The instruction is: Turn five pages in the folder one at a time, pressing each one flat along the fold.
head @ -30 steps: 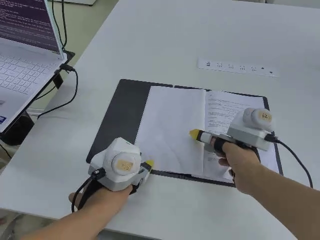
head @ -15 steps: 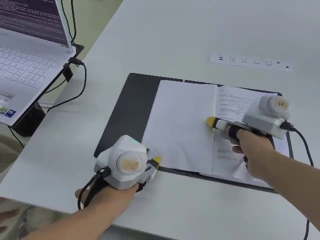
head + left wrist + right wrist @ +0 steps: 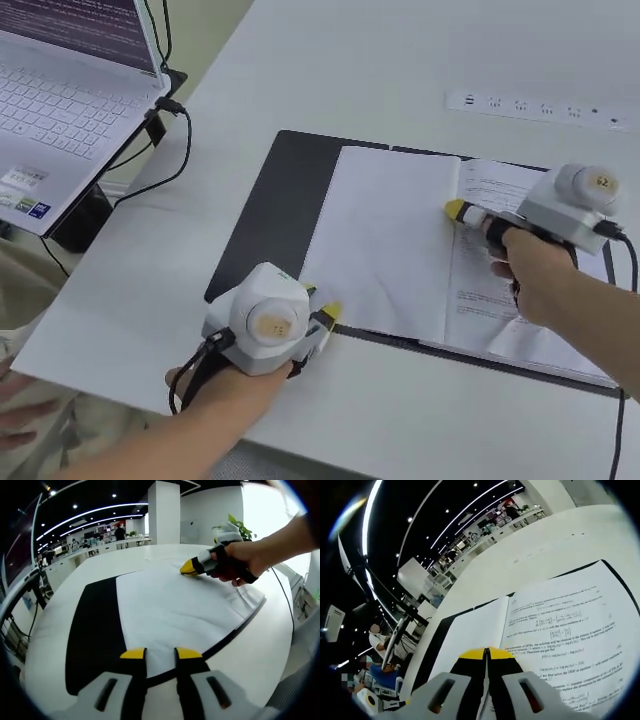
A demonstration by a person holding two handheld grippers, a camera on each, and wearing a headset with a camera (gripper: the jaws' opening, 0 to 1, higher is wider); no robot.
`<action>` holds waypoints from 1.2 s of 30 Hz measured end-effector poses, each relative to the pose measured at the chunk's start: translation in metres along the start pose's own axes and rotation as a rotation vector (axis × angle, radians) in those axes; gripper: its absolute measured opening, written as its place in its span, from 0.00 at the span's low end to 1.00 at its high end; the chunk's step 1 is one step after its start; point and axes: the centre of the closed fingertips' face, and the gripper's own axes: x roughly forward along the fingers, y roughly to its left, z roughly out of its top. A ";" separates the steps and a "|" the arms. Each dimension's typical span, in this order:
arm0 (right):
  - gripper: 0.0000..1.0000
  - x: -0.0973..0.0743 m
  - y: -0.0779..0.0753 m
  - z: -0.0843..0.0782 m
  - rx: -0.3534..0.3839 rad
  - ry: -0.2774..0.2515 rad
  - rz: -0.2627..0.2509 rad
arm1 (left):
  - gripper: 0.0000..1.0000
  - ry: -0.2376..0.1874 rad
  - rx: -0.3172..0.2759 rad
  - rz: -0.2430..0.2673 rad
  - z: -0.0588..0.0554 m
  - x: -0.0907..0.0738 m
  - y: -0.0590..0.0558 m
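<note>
The folder lies open on the white table, its black inner cover [image 3: 270, 215] to the left. A blank turned page [image 3: 385, 240] lies flat over it, and a printed page [image 3: 490, 290] is on the right. My right gripper [image 3: 455, 211] is shut, its yellow tips [image 3: 486, 652] pressed on the paper at the fold, towards the far end. The left gripper view shows the right gripper [image 3: 188, 567] on the page. My left gripper [image 3: 325, 312] sits at the folder's near edge with a narrow gap between its tips [image 3: 160, 653] and nothing in it.
An open laptop [image 3: 70, 90] stands at the far left, and a black cable [image 3: 160, 170] runs from it along the table. A white power strip [image 3: 540, 108] lies beyond the folder. Just behind my left gripper is the table's near edge.
My right gripper has slid along the fold towards the folder's far edge. The left gripper has stayed at the near edge. The head camera has shifted.
</note>
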 end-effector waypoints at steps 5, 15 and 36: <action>0.00 0.017 -0.014 0.015 -0.008 0.004 -0.005 | 0.20 0.000 -0.001 0.000 0.000 0.000 0.000; 0.00 0.045 -0.039 0.037 -0.005 -0.015 -0.011 | 0.20 -0.003 -0.002 0.001 0.001 -0.001 -0.001; 0.00 0.069 -0.047 0.065 -0.025 -0.122 -0.042 | 0.20 -0.016 -0.013 0.007 0.002 -0.002 -0.001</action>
